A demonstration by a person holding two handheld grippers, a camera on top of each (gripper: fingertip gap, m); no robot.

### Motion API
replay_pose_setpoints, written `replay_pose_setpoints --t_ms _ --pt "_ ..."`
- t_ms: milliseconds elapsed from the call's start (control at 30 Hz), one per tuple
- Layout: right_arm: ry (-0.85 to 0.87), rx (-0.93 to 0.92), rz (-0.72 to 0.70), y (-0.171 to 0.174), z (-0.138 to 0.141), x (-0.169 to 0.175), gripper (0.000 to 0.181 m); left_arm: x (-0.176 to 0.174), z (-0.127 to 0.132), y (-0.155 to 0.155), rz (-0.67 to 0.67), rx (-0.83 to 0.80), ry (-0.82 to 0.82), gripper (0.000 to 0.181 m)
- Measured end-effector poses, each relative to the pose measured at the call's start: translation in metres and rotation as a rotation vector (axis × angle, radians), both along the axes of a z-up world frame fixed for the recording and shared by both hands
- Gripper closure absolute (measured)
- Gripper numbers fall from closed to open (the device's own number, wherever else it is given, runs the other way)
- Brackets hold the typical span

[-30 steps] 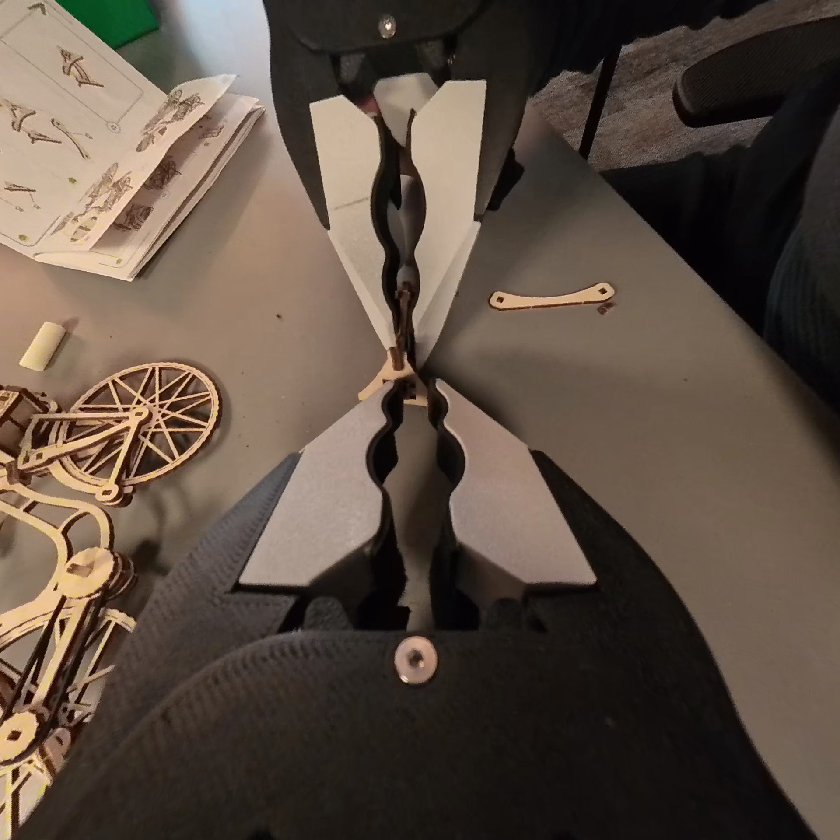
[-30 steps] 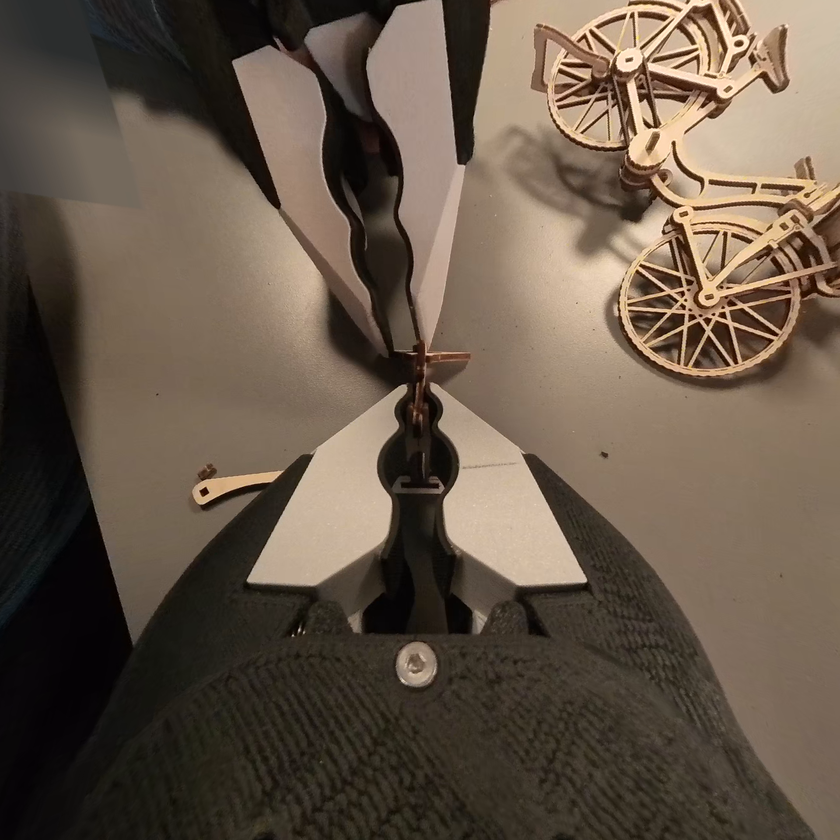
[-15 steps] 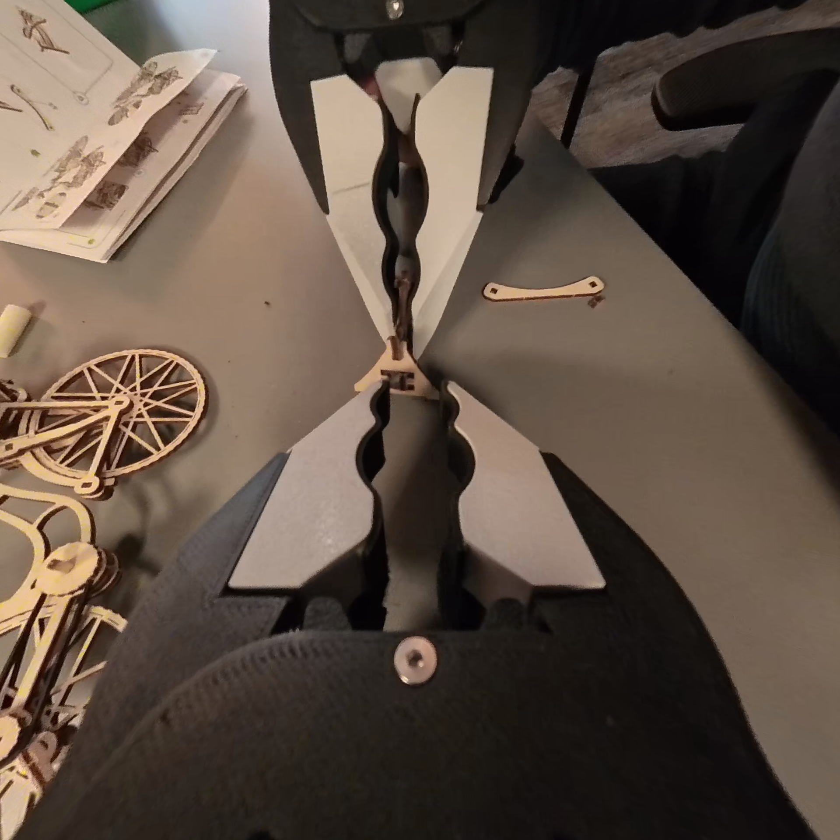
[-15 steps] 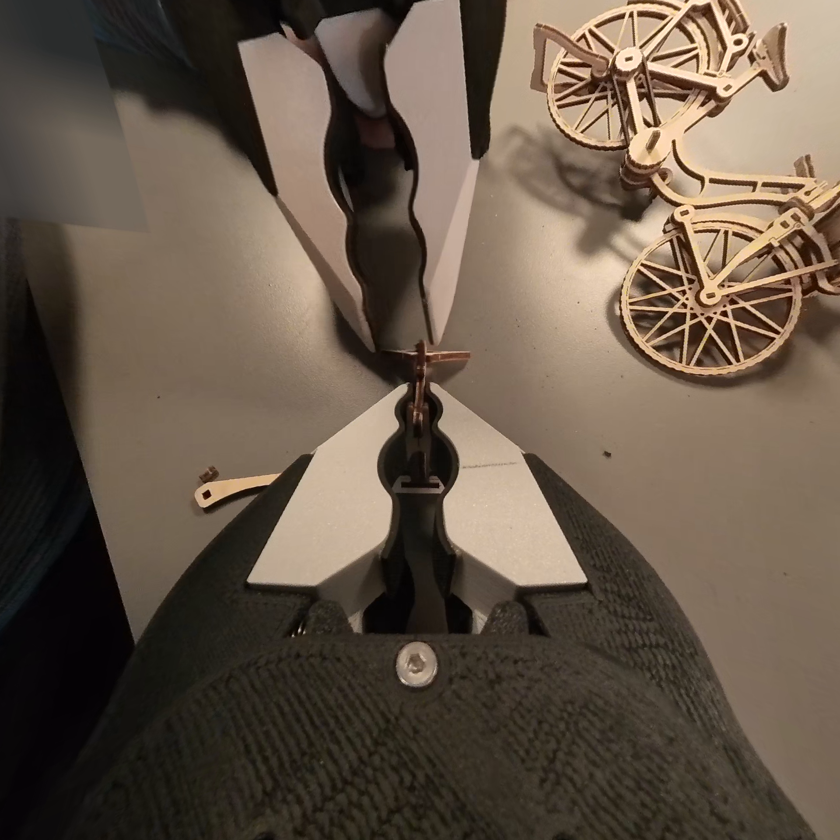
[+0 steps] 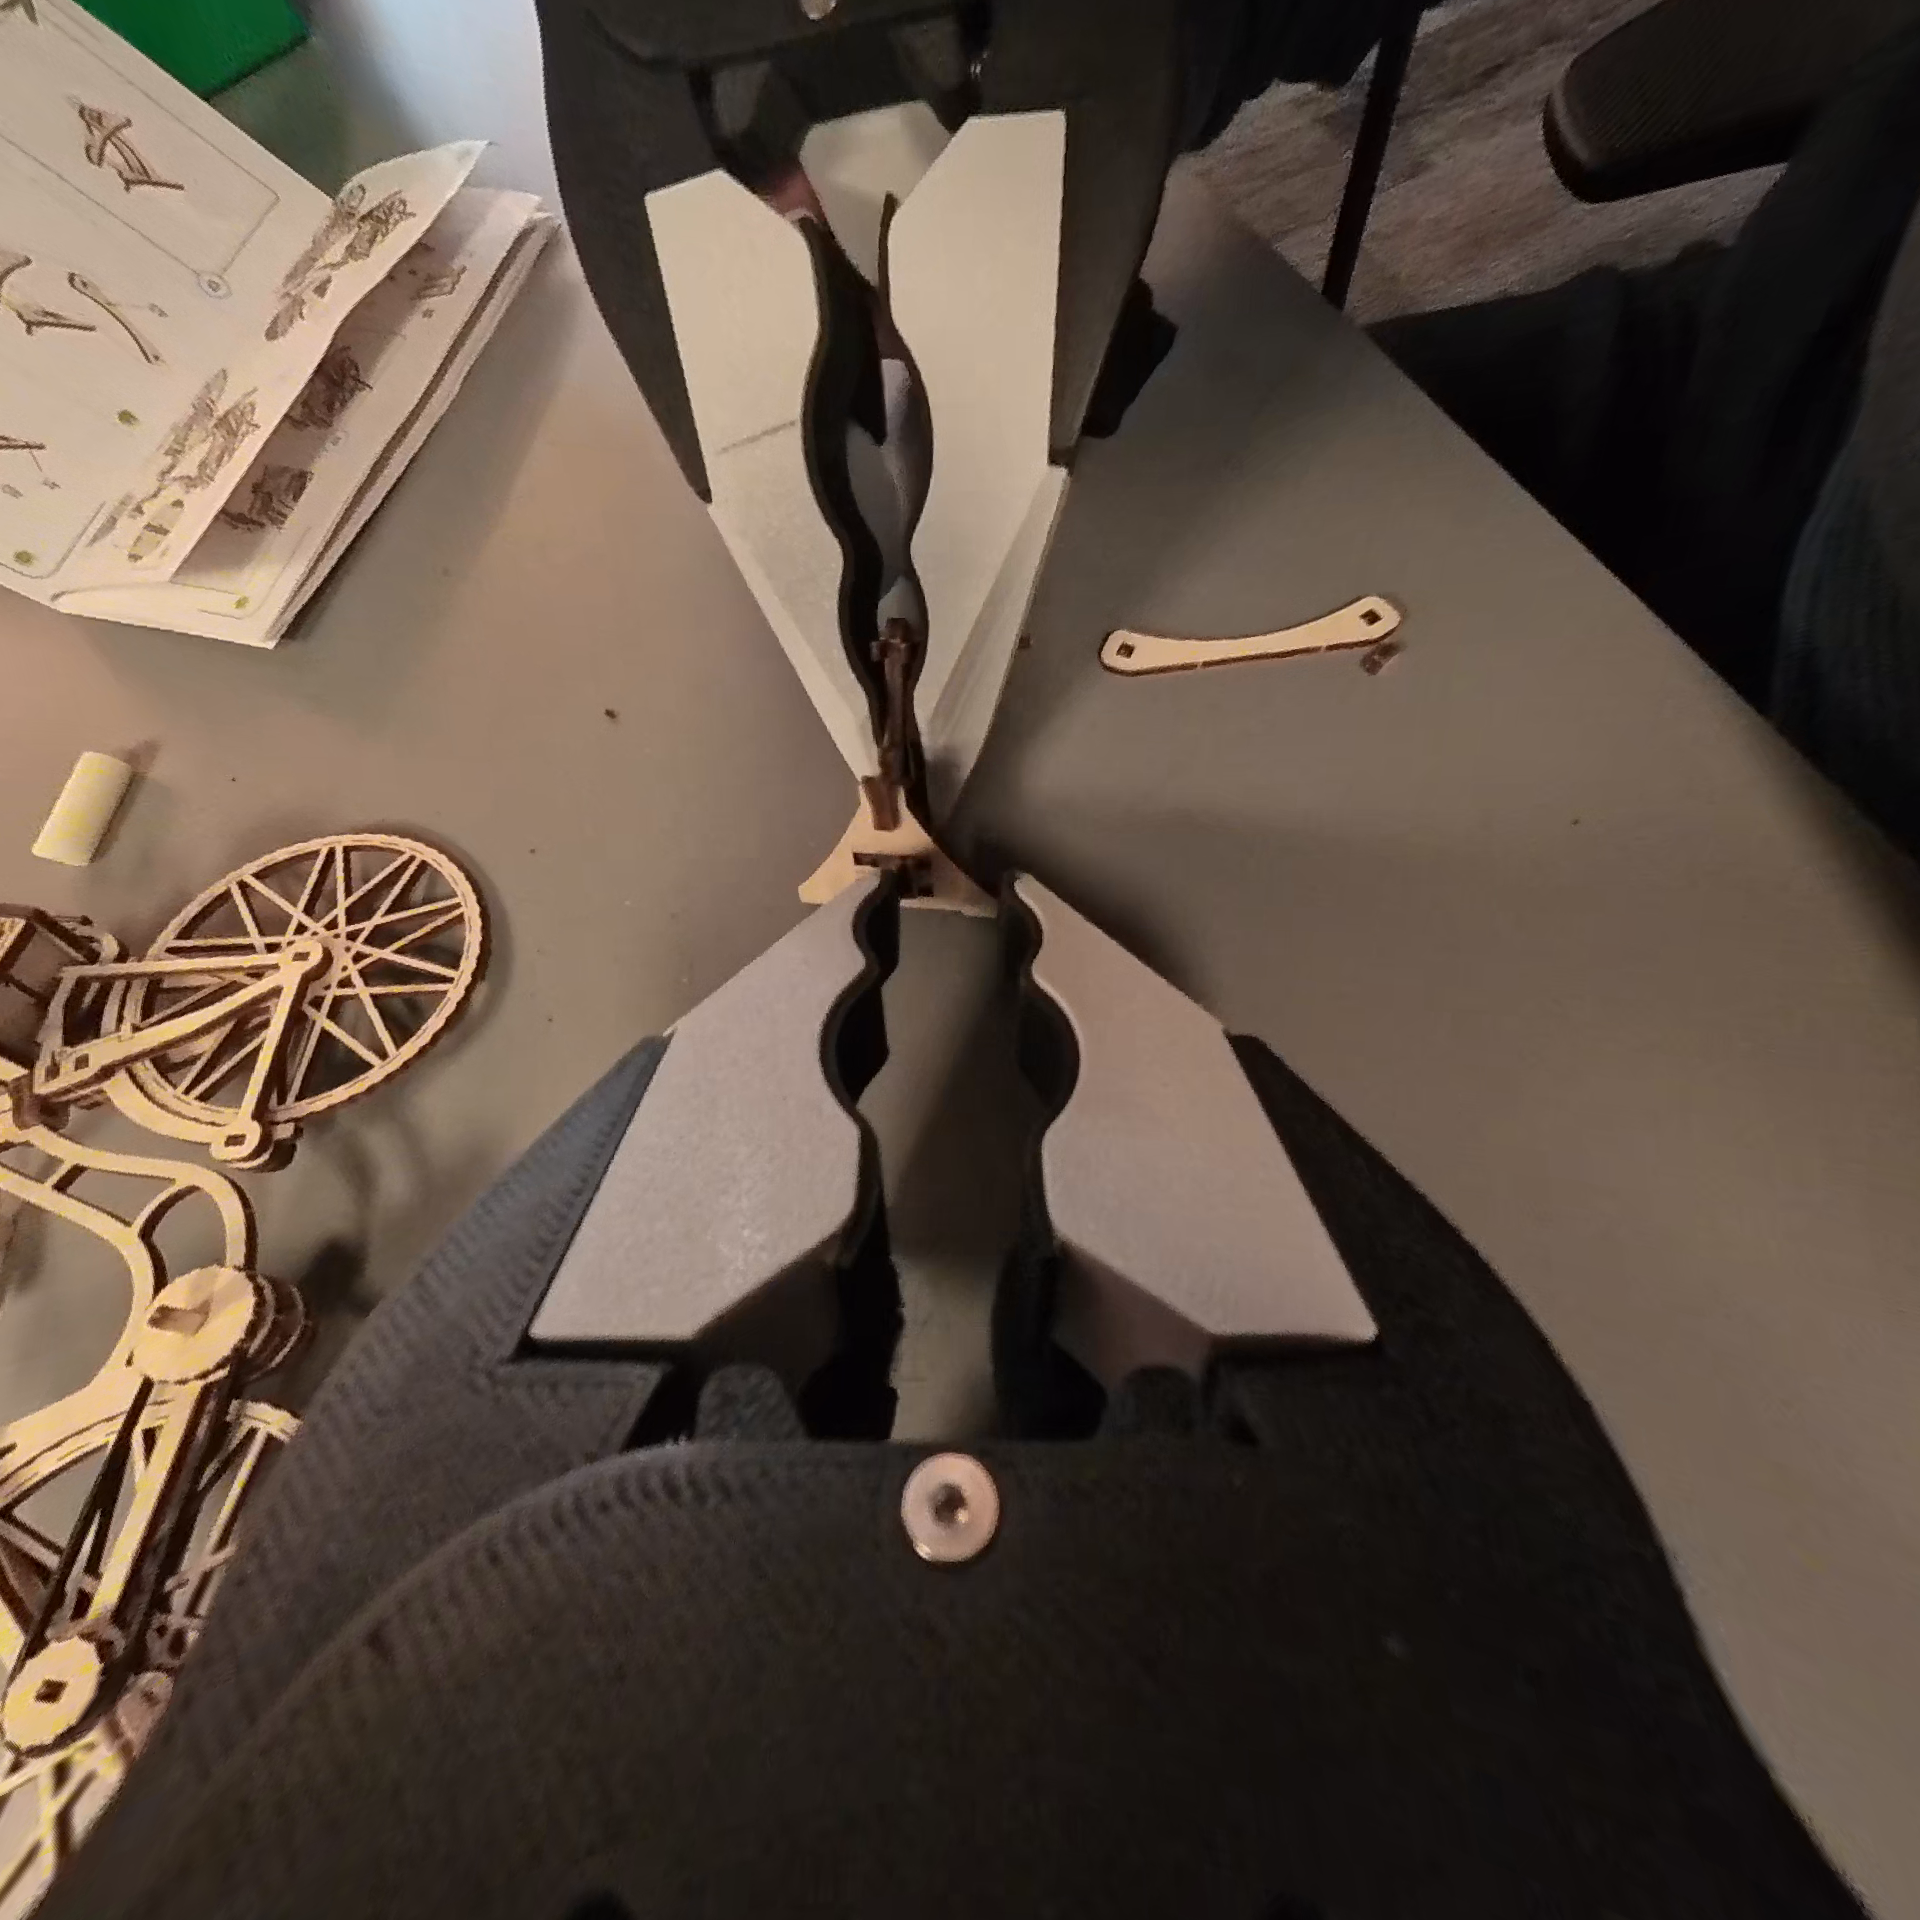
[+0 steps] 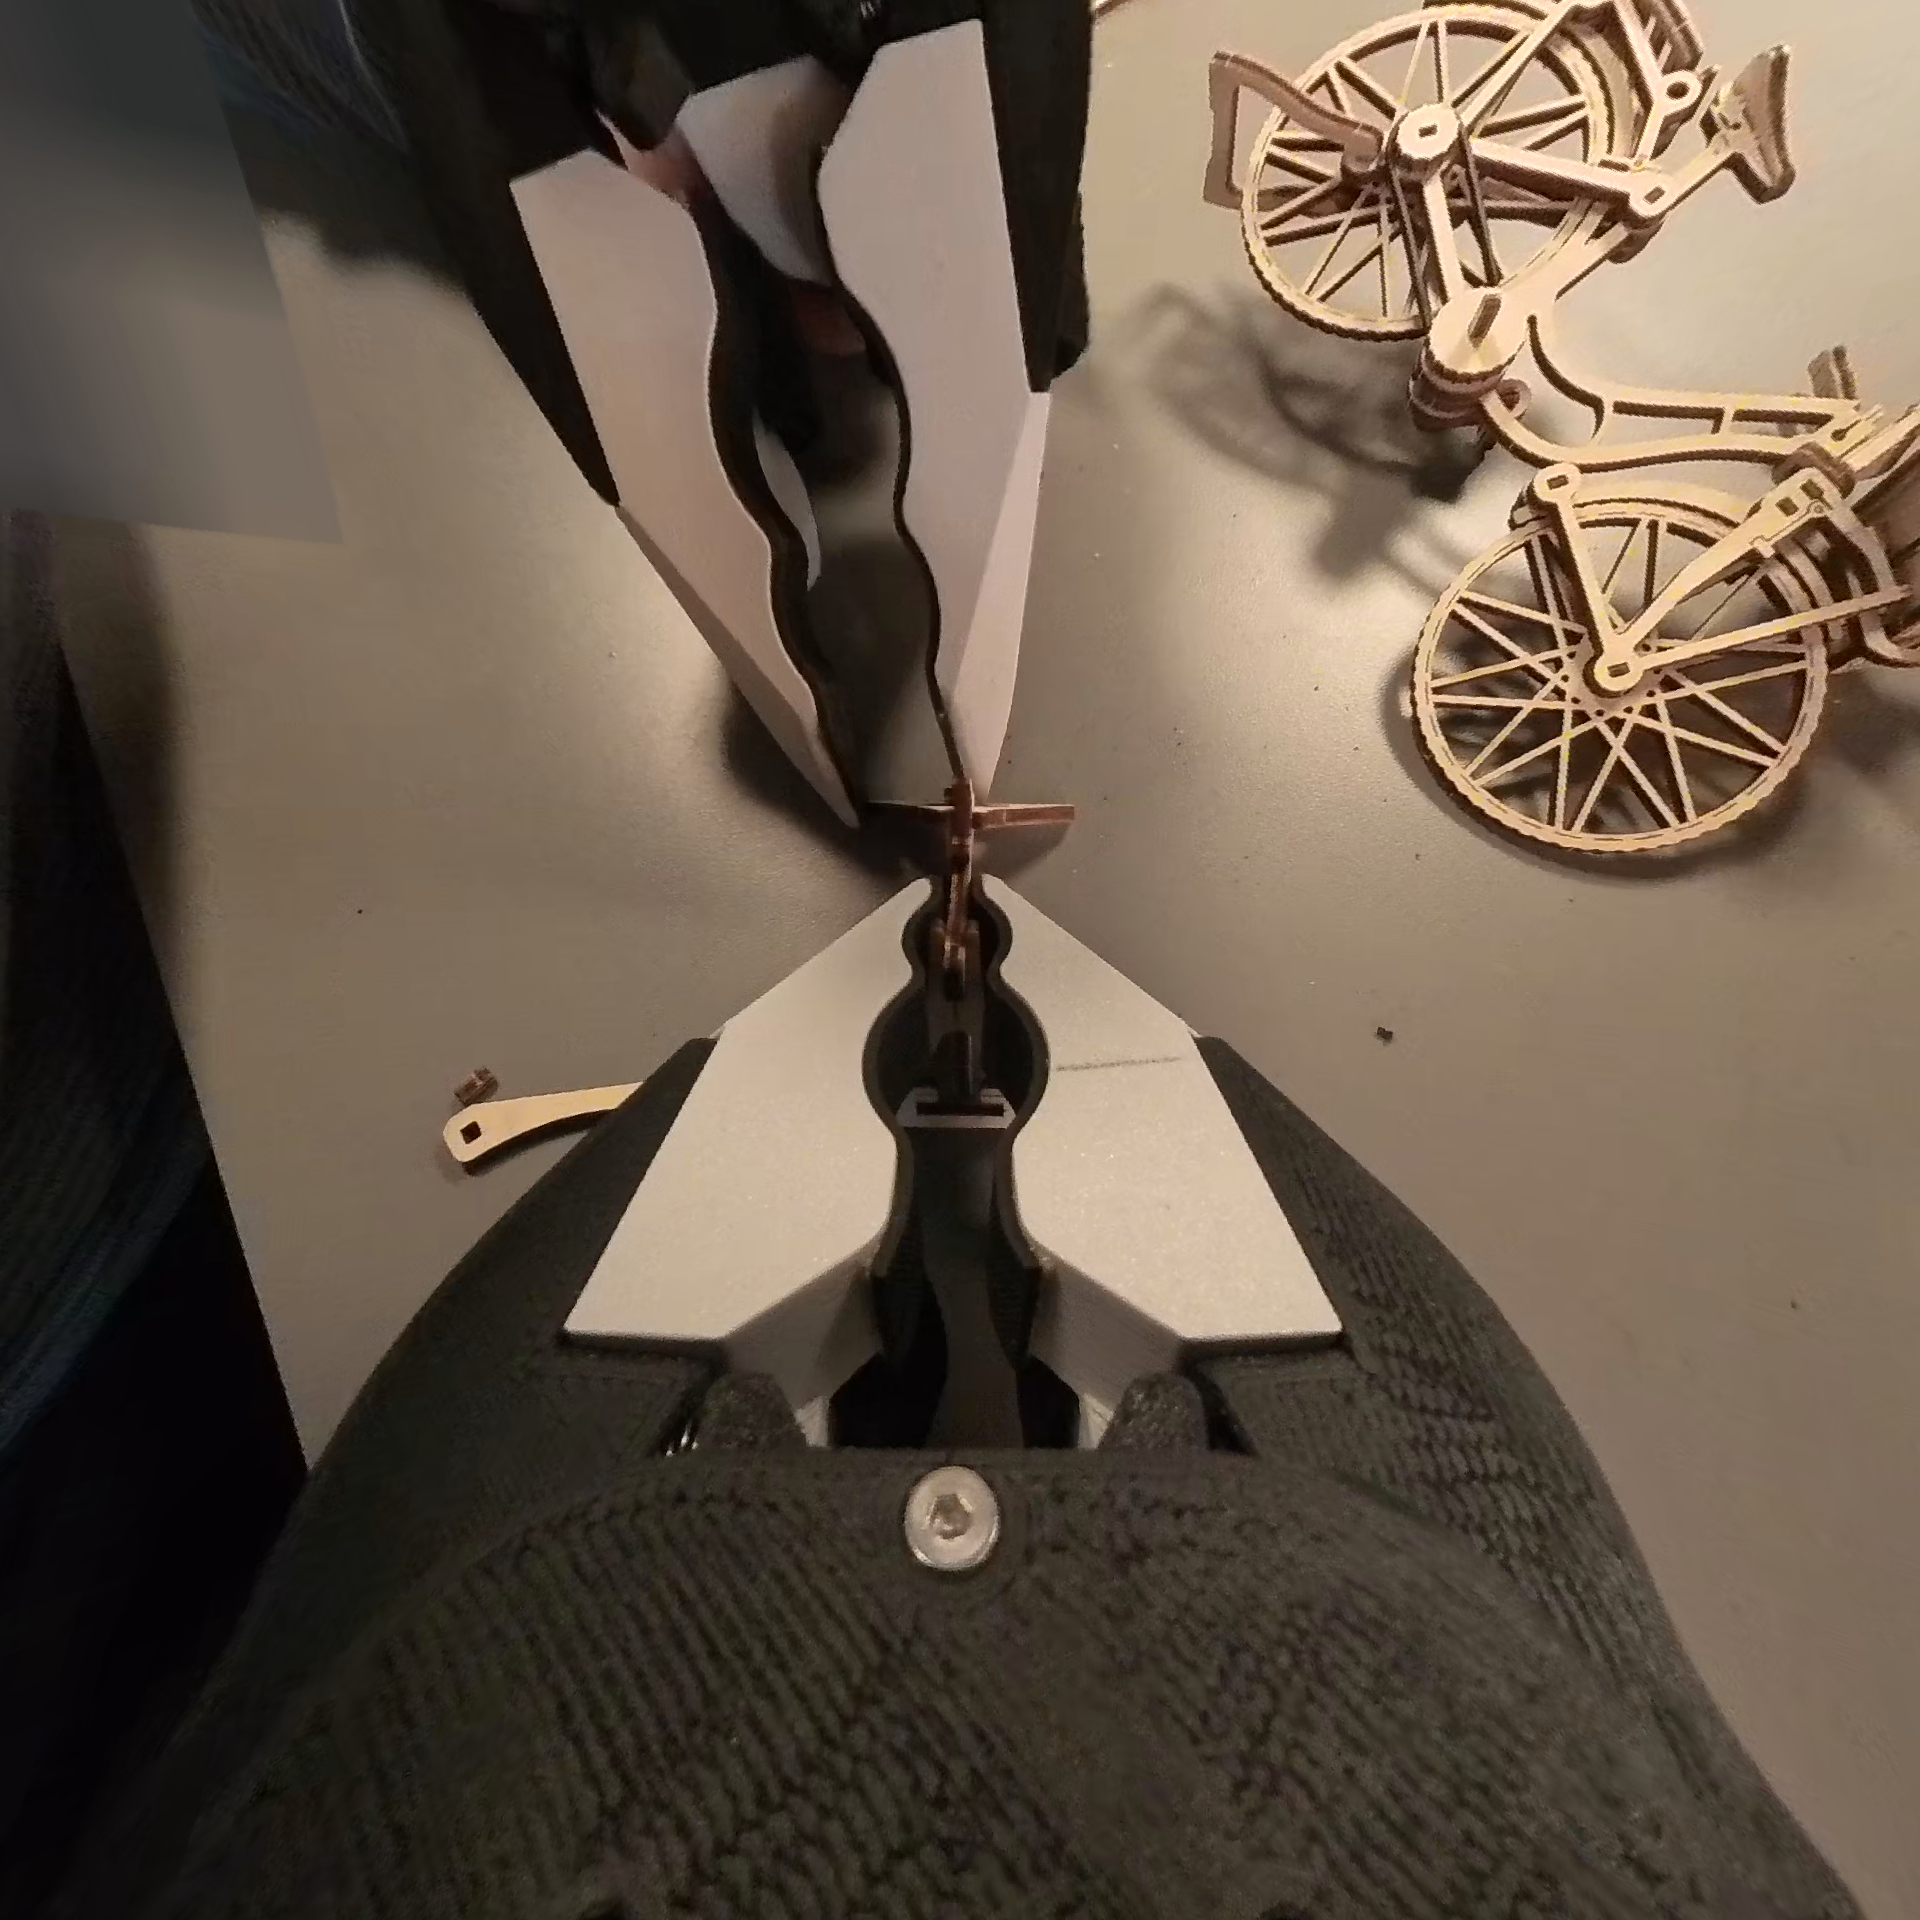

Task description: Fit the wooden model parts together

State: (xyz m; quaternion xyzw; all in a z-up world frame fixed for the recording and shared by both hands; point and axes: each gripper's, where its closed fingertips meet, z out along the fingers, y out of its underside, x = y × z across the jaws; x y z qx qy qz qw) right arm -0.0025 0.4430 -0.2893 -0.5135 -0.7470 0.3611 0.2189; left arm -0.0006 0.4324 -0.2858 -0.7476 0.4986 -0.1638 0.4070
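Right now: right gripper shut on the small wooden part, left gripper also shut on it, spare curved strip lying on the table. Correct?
Not quite. The left gripper is open, fingers apart at the small wooden part, as the left wrist view shows. The right gripper is shut on it, and the spare curved strip lies on the table.

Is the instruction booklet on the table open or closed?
Open. The instruction booklet lies on the table with printed pages spread and one leaf lifted.

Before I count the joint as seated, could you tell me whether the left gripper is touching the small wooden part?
Cannot tell: in both views the left gripper tips meet the small wooden part without plain contact or gap.
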Motion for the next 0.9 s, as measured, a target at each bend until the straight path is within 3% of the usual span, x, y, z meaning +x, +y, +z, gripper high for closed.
replay_pose_setpoints --t_ms 267,333,500,733,900 --pt "0.01 0.032 0.002 -0.0012 0.0001 0.0008 0.18 0.0013 0.0004 0.0001 0.001 -0.006 -0.005 0.165" --pt "0.002 0.029 0.032 -0.0082 -0.0002 0.0018 0.18 0.0047 0.0057 -0.0017 -0.022 0.009 -0.036 0.176" --pt "0.021 0.049 0.012 -0.006 0.0002 0.0014 0.18 0.0045 0.0059 0.0 -0.013 -0.001 -0.046 0.175" --pt "0.015 0.033 -0.02 -0.0019 0.0004 0.0004 0.179 -0.0014 -0.0009 -0.0033 -0.025 -0.074 -0.031 0.158" --pt "0.013 0.03 -0.022 -0.0014 0.0004 0.0005 0.179 -0.0016 -0.0016 -0.0022 -0.024 -0.056 -0.017 0.163"
